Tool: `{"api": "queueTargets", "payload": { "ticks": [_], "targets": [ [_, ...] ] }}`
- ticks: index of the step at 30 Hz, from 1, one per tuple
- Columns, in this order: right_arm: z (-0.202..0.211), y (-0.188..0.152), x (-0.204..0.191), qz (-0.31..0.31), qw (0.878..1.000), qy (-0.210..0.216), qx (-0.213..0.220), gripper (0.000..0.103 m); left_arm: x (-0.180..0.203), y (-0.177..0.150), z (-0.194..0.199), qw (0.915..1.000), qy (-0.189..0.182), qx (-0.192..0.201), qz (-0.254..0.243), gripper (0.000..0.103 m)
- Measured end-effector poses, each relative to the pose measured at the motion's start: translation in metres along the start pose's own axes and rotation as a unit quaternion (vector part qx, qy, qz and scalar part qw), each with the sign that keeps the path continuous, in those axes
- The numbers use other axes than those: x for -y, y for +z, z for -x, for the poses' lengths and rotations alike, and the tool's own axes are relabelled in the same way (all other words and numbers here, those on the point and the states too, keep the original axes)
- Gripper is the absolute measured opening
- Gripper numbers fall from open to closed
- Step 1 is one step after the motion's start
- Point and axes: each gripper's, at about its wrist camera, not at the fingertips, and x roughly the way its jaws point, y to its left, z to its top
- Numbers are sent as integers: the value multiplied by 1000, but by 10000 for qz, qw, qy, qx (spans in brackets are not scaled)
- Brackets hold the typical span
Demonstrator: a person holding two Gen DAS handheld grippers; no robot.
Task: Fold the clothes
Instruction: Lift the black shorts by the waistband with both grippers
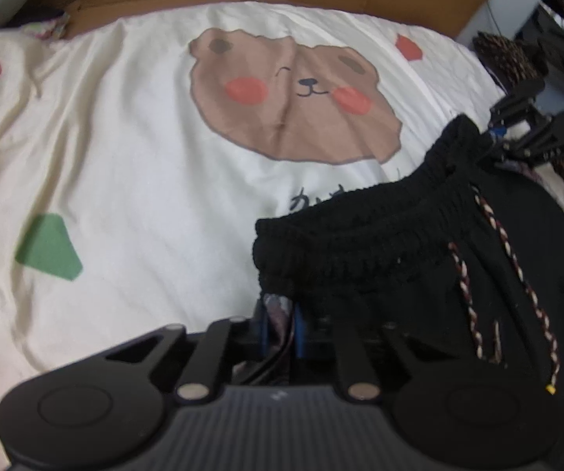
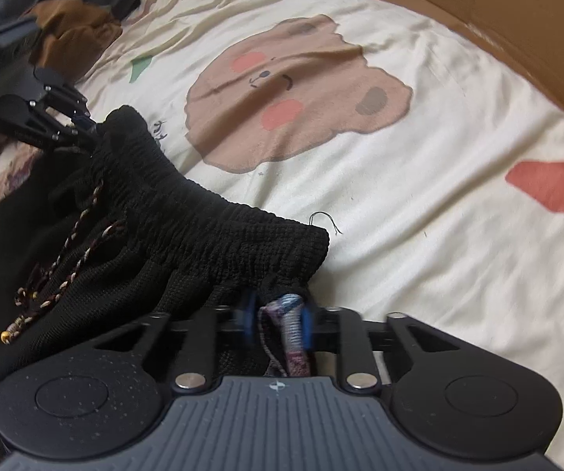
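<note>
My left gripper [image 1: 278, 333] and right gripper [image 2: 278, 322] each clench a waistband [image 1: 360, 231] end; shorts [image 2: 97, 274] are soft, light, limp.

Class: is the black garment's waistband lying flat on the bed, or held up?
Held up: the waistband hangs stretched between the left gripper and right gripper, above the bedsheet.
</note>
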Motion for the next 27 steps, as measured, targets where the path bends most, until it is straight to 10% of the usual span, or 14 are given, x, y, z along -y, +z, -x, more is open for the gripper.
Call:
{"api": "queueTargets", "payload": {
  "ticks": [8, 27],
  "targets": [
    [23, -1, -27, 994, 9893, -1048, 221, 13, 7, 10, 27, 9957, 725, 420, -400, 9],
    [26, 81, 0, 922, 9672, -2260, 701, 12, -26, 75, 38, 9774, 1850, 969, -330, 8]
  ]
}}
